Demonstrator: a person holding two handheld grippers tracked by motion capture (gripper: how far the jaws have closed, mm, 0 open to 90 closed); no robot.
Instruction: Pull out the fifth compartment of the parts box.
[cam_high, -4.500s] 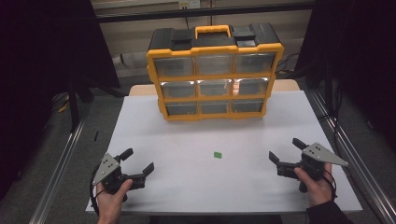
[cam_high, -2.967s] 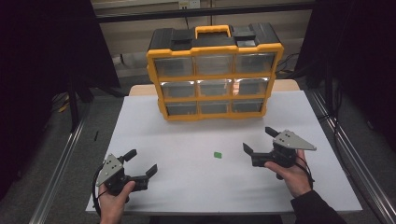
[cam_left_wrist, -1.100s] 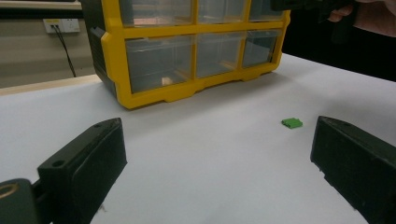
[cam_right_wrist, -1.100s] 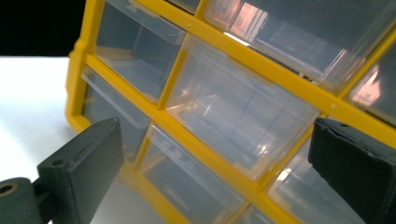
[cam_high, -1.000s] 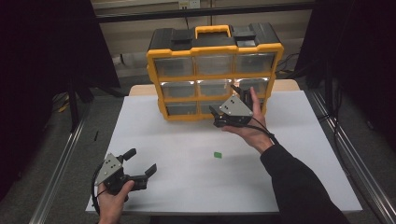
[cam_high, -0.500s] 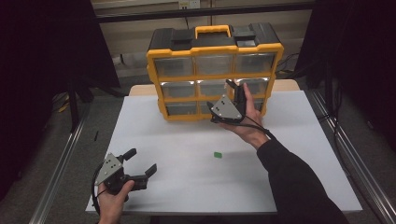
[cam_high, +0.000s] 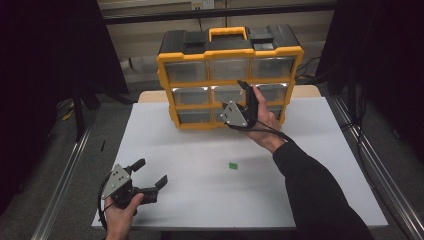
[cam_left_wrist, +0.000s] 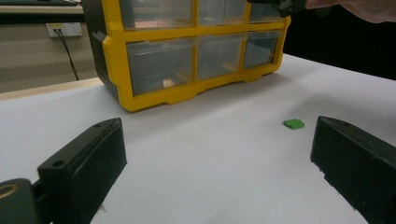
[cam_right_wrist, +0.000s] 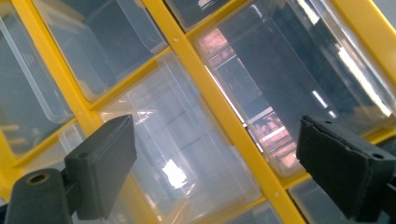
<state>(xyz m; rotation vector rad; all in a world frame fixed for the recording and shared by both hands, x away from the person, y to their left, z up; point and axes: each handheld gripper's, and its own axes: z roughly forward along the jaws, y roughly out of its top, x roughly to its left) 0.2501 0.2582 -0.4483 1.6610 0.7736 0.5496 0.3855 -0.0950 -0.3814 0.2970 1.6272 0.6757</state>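
Note:
A yellow and black drawer organizer (cam_high: 230, 52) with clear drawers stands upright at the back of the white table (cam_high: 310, 165). My right gripper (cam_high: 248, 94) is raised in front of its middle row, rolled on its side, jaws pointing at the drawer fronts. In the right gripper view the right gripper (cam_right_wrist: 219, 156) is open, a yellow divider (cam_right_wrist: 224, 107) and clear drawers (cam_right_wrist: 177, 154) lying beyond the gap. Its jaws have just been closing a little with nothing between them. My left gripper (cam_high: 150, 172) rests open at the front left. A small green piece (cam_high: 233, 165) lies mid-table, ahead of the left gripper (cam_left_wrist: 217, 158) as the green piece (cam_left_wrist: 293, 123).
The organizer (cam_left_wrist: 112, 70) has a yellow handle (cam_high: 227, 34) on top. Metal rails (cam_high: 65, 175) run along both sides of the table. Dark curtains hang left and right. A bare stretch of table lies between the green piece and the organizer.
The right gripper came in from the table's right side, rose to the organizer's front and tipped further onto its side. The left gripper stayed still.

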